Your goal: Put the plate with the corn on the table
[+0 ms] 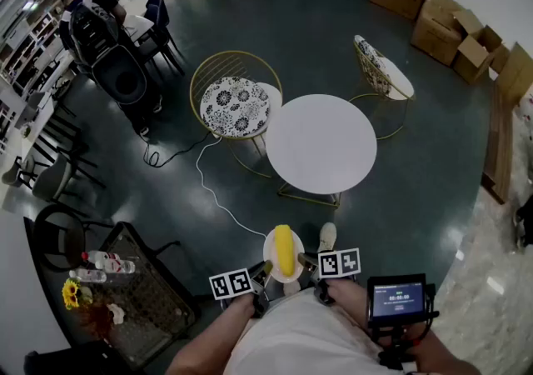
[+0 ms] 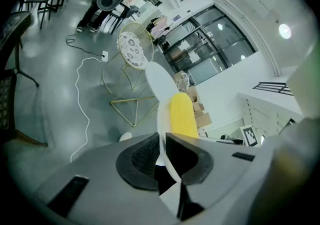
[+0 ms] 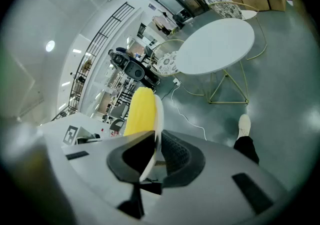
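A small white plate [image 1: 272, 253] with a yellow corn cob [image 1: 284, 249] on it is held in the air close to my body, short of the round white table [image 1: 321, 142]. My left gripper [image 1: 265, 270] is shut on the plate's left rim and my right gripper [image 1: 305, 261] is shut on its right rim. In the left gripper view the plate [image 2: 163, 119] runs edge-on between the jaws with the corn [image 2: 182, 115] on its right side. The right gripper view shows the plate [image 3: 158, 119] clamped edge-on, the corn [image 3: 139, 111] to its left, the table [image 3: 216, 46] ahead.
A gold wire chair with a patterned cushion [image 1: 235, 104] stands left of the table, a second one [image 1: 379, 67] behind it. A white cable [image 1: 218, 198] trails over the dark floor. At lower left a dark side table [image 1: 137, 294] carries bottles and flowers. Cardboard boxes [image 1: 454, 32] sit far right.
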A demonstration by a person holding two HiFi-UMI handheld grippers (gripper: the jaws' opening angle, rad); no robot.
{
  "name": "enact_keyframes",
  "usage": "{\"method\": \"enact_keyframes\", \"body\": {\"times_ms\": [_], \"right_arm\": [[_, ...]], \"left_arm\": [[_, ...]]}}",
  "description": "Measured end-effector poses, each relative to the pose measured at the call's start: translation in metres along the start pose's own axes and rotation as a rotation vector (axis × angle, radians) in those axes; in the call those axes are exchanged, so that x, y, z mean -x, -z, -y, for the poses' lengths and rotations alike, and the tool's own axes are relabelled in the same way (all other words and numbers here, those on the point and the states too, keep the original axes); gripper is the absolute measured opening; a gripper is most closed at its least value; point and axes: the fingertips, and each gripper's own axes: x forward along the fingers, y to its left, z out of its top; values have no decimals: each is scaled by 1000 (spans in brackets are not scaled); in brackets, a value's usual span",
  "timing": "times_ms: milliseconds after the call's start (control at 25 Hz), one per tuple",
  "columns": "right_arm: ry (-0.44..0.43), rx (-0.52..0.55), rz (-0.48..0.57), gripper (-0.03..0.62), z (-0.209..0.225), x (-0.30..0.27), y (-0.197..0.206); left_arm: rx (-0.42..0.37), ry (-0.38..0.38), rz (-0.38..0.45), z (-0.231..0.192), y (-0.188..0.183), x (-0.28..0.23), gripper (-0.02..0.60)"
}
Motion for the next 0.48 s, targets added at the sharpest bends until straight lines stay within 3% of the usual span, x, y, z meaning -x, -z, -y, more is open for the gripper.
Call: {"method": "enact_keyframes", "body": {"times_ms": [200,480], "right_arm": [[-4,42,-3,49,-35,6,33],[-53,62,36,49,-56,-4,44]], "left_arm": [[3,7,36,-6,22,44,46],[-34,10,88,-16,20,68,46]]}}
